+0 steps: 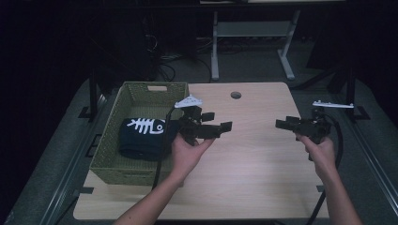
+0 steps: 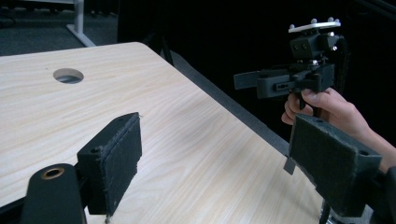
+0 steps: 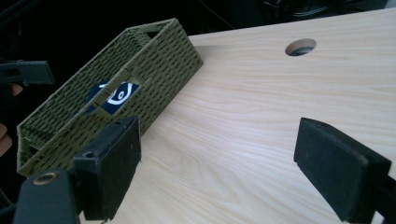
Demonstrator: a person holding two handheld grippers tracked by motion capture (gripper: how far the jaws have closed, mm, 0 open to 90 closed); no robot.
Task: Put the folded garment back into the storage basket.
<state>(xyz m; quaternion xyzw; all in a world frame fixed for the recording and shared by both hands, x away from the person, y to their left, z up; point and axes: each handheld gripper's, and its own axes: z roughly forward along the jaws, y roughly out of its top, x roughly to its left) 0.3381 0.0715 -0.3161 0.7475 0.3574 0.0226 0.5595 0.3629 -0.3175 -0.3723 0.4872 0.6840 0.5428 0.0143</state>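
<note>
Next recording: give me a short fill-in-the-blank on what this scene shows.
1. The dark folded cloth with the white fish-bone print lies inside the green woven ____.
2. Both the left gripper and the right gripper have their jaws ____.
3. The basket stands on the table's ____ side.

Missing words: basket; open; left

Dim pictures: soft overhead light falls on the table (image 1: 253, 154), surroundings nearly black, near foreground perhaps slightly blurred.

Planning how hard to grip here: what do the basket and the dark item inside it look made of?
The basket looks like woven olive-green fibre, matte: its walls show a regular weave. The dark item looks like folded soft fabric, navy or black, with a white fish-skeleton print.
</note>
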